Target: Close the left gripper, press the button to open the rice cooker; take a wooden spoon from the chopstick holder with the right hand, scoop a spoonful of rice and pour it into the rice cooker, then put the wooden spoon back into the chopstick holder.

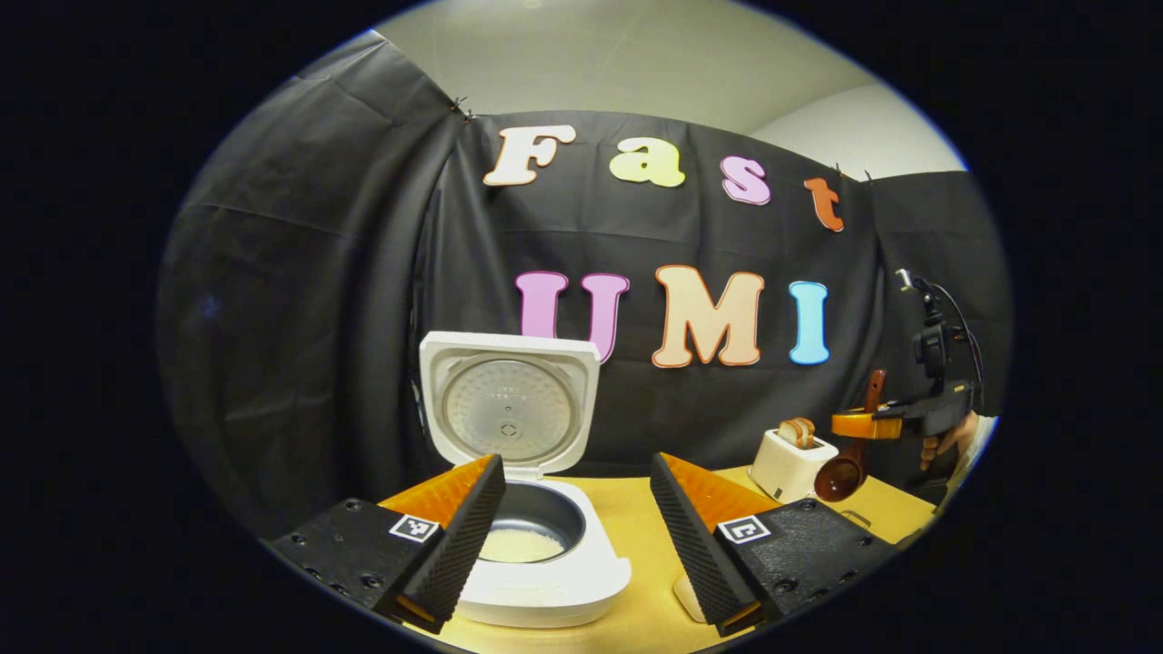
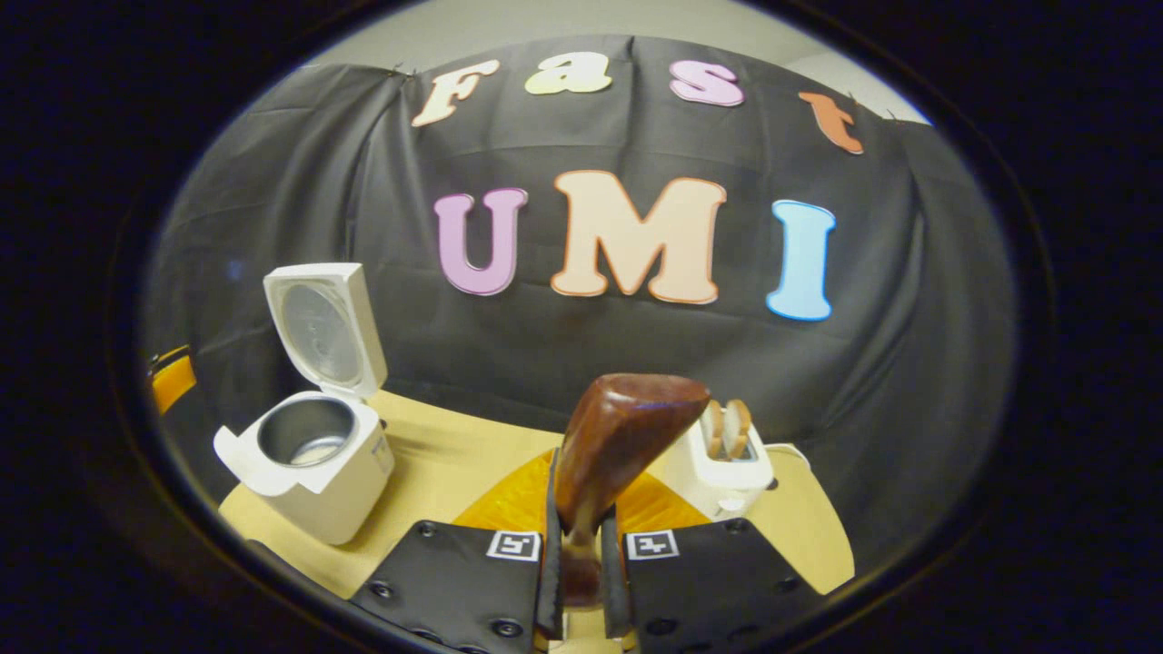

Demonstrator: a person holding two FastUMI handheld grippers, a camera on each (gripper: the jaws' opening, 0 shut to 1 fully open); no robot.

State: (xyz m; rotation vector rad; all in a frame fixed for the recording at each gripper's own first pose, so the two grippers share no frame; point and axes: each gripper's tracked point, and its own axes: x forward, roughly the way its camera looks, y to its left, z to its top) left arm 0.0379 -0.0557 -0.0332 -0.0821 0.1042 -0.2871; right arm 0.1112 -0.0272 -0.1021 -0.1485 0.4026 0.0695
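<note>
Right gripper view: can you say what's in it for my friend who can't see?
The right gripper is shut on a wooden spoon, bowl end up. A white rice cooker sits open on the yellow table, and a toaster stands behind the spoon.

The left gripper view sits low over the table (image 1: 636,518), close behind the rice cooker (image 1: 536,554), and faces the booth's back wall. The cooker's open lid (image 1: 509,404) stands near, just left of centre. Far to the right of the cooker it takes in the toaster (image 1: 792,463) and the right gripper (image 1: 863,424).

The right gripper view looks from higher and farther right, also toward the back wall. Here the rice cooker (image 2: 313,463) lies well off to the left, seen from above at an angle, and the toaster (image 2: 722,468) stands close, just right of centre.

Both views share the cooker, the toaster, the table (image 2: 445,463) and the wall.
</note>
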